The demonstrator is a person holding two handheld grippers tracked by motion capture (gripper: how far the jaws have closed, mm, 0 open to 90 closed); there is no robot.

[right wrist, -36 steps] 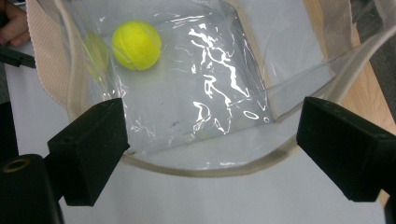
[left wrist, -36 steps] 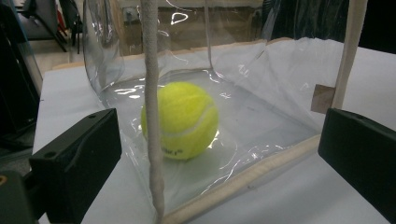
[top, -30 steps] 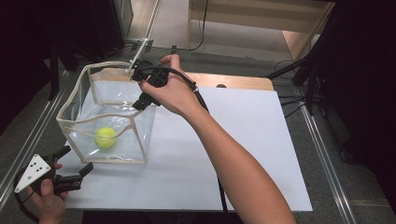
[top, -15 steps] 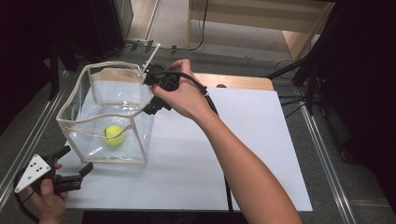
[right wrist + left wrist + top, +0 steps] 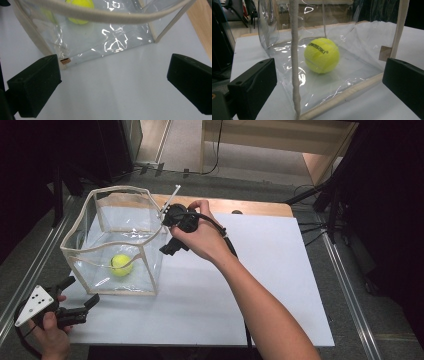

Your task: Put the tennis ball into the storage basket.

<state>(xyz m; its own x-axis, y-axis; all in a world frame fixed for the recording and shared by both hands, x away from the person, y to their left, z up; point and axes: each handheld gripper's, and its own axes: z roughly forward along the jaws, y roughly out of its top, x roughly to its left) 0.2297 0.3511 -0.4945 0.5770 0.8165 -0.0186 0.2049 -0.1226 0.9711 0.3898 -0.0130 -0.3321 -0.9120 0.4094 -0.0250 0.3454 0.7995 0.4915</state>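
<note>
Clear plastic bag [image 5: 125, 247] upright, mouth upward (tennis ball [image 5: 120, 265] inside)

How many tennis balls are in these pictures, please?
1. The yellow tennis ball lies on the bottom of the clear bag, near its front left corner in the high view. No other ball shows; the bag is transparent, so a hidden one seems unlikely.

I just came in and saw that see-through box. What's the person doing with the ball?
A person holds a hand-held gripper in each hand at a white table. A yellow tennis ball sits on the floor of a clear plastic box. The right hand-held gripper is beside the box's right wall, jaws open and holding nothing. The left hand-held gripper waits at the box's front corner, jaws open too.
</note>
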